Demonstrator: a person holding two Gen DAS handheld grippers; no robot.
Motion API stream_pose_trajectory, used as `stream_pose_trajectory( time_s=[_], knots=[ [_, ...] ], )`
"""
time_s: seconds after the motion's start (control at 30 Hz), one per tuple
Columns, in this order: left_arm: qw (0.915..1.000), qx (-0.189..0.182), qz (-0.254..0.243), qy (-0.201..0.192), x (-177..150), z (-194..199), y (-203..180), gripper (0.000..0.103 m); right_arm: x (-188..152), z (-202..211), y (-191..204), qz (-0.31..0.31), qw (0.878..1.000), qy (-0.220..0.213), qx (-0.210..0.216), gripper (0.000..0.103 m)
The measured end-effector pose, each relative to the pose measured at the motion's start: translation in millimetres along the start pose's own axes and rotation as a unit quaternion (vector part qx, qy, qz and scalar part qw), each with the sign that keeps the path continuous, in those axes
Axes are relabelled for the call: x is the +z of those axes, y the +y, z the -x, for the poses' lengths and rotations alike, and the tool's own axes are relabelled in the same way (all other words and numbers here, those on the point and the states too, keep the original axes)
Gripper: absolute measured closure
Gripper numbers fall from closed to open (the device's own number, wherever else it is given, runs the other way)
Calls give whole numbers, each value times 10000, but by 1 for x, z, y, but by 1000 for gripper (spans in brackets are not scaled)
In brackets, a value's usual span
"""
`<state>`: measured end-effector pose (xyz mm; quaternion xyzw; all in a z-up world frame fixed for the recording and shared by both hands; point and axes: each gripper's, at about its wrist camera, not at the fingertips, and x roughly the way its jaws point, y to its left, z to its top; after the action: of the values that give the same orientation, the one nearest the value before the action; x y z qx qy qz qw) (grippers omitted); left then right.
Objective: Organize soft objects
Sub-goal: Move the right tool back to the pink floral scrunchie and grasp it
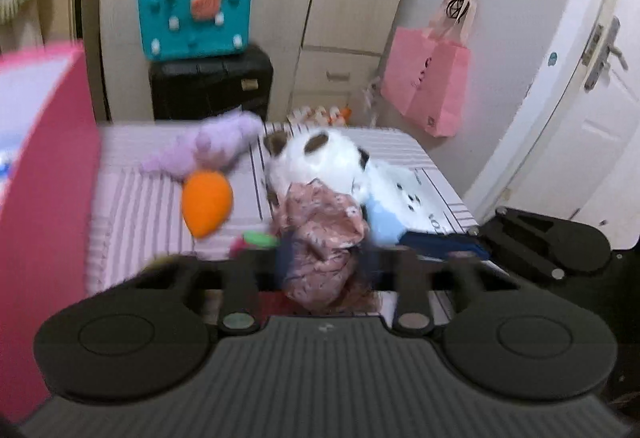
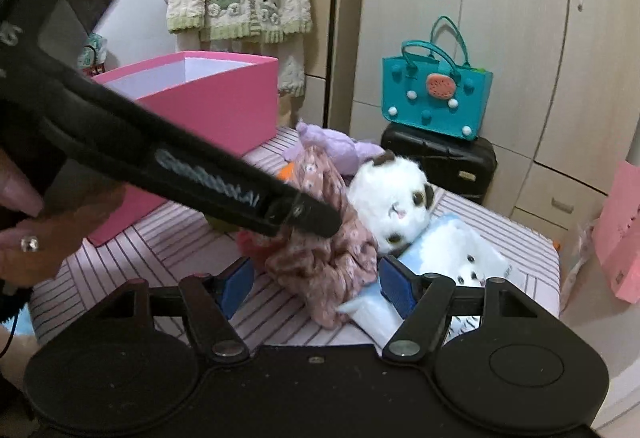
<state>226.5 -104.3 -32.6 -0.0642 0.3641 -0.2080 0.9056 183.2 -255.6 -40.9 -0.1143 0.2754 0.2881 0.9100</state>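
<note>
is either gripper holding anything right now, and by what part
The left gripper is shut on the pink floral cloth, pinching its bunched upper part. The right gripper is open, its fingers either side of the cloth, holding nothing.

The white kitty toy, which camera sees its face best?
The right wrist view. There the white kitty toy is sharp and shows its eyes, pink nose and brown ear patches. In the left wrist view it is blurry; you see the back of its head and brown patches, no face.

Matte black grippers, ribbed grey housing, round side discs, silver pivot screws, blue pads [image 2: 394, 288] on jaws. White lettering on left gripper [image 2: 312, 216]. Ringed hand [image 2: 28, 238].
</note>
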Motion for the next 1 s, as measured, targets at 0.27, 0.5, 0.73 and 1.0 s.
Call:
stream_pose_trajectory(
  time_s=[0.27, 0.5, 0.73, 1.0],
  knots=[
    [9988, -251, 413, -13, -5, 5, 14, 97, 3, -27, -5, 28, 9991, 422, -43, 30],
    [9989, -256, 396, 48, -6, 6, 15, 97, 4, -38, -13, -410, 9965, 667, 289, 63],
    [9996, -3, -27, 274, -8, 5, 4, 97, 1, -31, -16, -868, 9932, 667, 391, 87],
    [9983, 11, -276, 519, -8, 16, -5, 97, 10, -19, -4, -828, 9917, 969, 183, 89]
  ],
)
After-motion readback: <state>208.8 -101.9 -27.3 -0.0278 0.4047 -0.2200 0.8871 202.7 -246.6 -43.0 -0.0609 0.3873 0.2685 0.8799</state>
